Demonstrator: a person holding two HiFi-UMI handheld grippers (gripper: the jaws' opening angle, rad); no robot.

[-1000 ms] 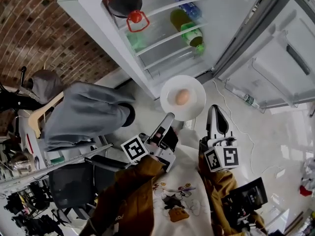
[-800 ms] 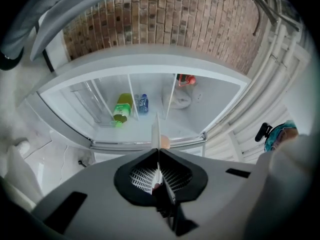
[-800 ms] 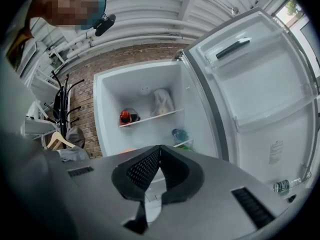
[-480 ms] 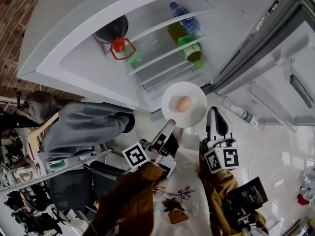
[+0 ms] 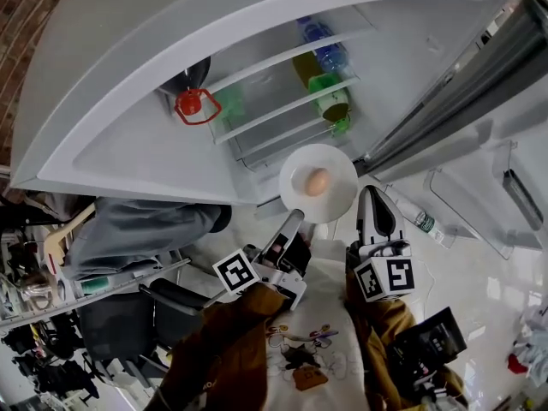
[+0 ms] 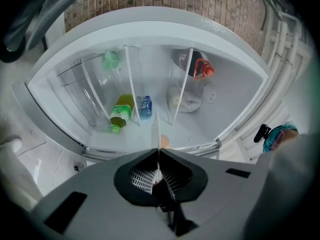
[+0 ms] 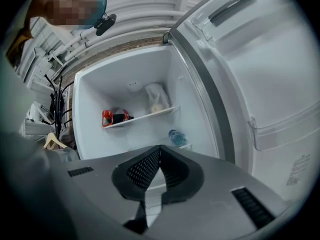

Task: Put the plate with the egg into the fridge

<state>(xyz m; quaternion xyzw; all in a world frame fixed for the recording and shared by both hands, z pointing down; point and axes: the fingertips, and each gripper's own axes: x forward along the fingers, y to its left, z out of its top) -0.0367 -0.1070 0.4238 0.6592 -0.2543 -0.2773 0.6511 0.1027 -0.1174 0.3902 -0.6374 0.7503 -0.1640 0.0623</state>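
A white plate point(image 5: 339, 193) carrying a brown egg point(image 5: 316, 181) is held level in front of the open fridge point(image 5: 257, 131). My left gripper point(image 5: 295, 216) is shut on the plate's near rim. In the left gripper view the plate point(image 6: 155, 130) shows edge-on between the jaws, with the egg point(image 6: 165, 142) just right of it. My right gripper point(image 5: 370, 193) hangs beside the plate's right edge, shut with nothing in it point(image 7: 160, 148). The fridge shelves hold a green bottle point(image 5: 329, 101), a blue-capped water bottle point(image 5: 324, 48) and a dark bottle with a red cap point(image 5: 192, 103).
The fridge door point(image 5: 479, 161) stands open at the right, its bins bare. A bottle point(image 5: 421, 221) lies on the floor by the door. A chair draped with a grey jacket point(image 5: 137, 229) and cluttered racks fill the left. A white bag point(image 7: 156, 100) sits on a fridge shelf.
The fridge has grown larger and its top now arches across the head view, so I have come closer. The plate stays in the left gripper and has edged toward the shelves.
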